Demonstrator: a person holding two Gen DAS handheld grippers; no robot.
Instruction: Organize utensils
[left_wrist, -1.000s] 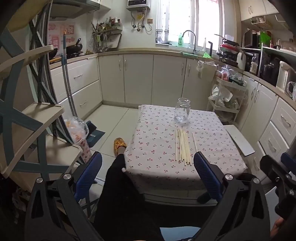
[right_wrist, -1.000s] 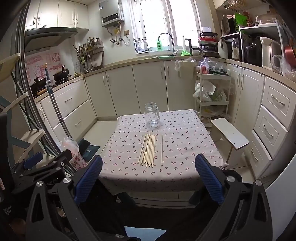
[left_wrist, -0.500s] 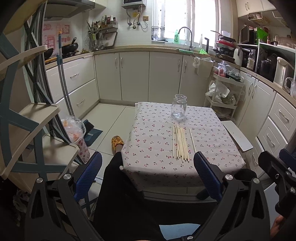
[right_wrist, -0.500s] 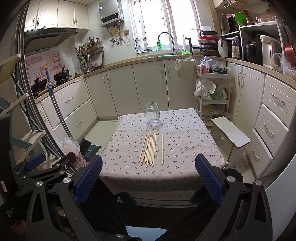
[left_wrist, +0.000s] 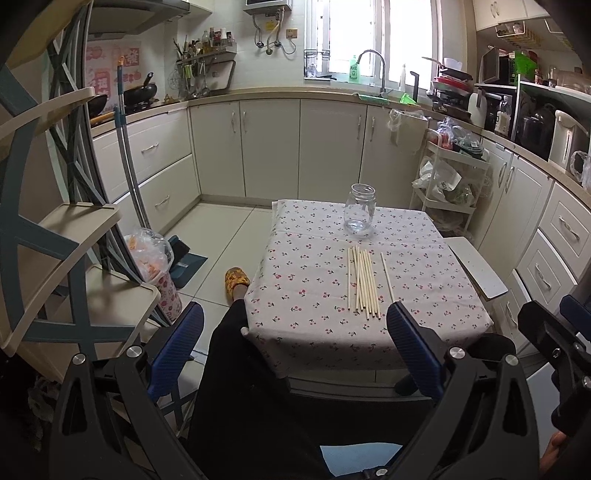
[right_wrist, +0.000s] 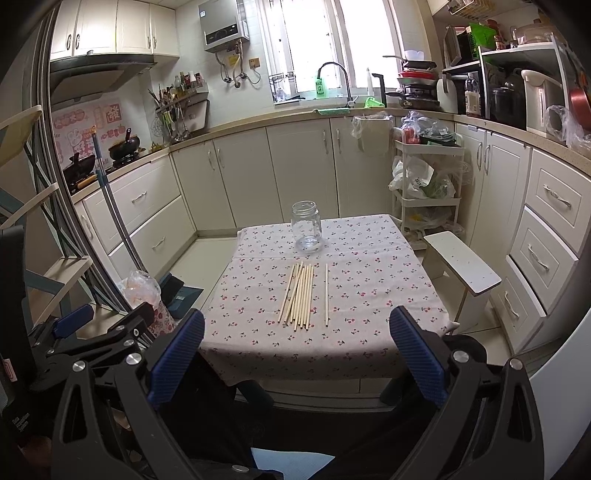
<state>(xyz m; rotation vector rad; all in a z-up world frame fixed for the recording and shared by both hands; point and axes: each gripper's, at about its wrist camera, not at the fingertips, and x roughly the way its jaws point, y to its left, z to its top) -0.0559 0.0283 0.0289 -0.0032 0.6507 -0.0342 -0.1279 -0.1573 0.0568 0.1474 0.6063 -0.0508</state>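
A bundle of several pale wooden chopsticks (left_wrist: 362, 283) (right_wrist: 299, 296) lies lengthwise on a small table with a cherry-print cloth (left_wrist: 303, 273) (right_wrist: 369, 258). One single chopstick (left_wrist: 387, 272) (right_wrist: 326, 294) lies apart on their right. An empty clear glass jar (left_wrist: 359, 215) (right_wrist: 306, 226) stands upright behind them. My left gripper (left_wrist: 295, 349) is open and held back from the table's near edge, well short of the chopsticks. My right gripper (right_wrist: 297, 350) is open too, also short of the table, with nothing between its fingers.
A person's dark trouser leg (left_wrist: 236, 369) and yellow slipper (left_wrist: 236, 279) are at the table's left. A white stool (left_wrist: 474, 266) (right_wrist: 461, 264) stands right of the table, a shelf rack (left_wrist: 55, 240) and a bagged bin (left_wrist: 151, 266) to the left. Kitchen cabinets (left_wrist: 269, 147) ring the room.
Both grippers have drifted slightly, so the table sits a little differently in each view. Chopsticks and jar have not moved, and both grippers stay open.
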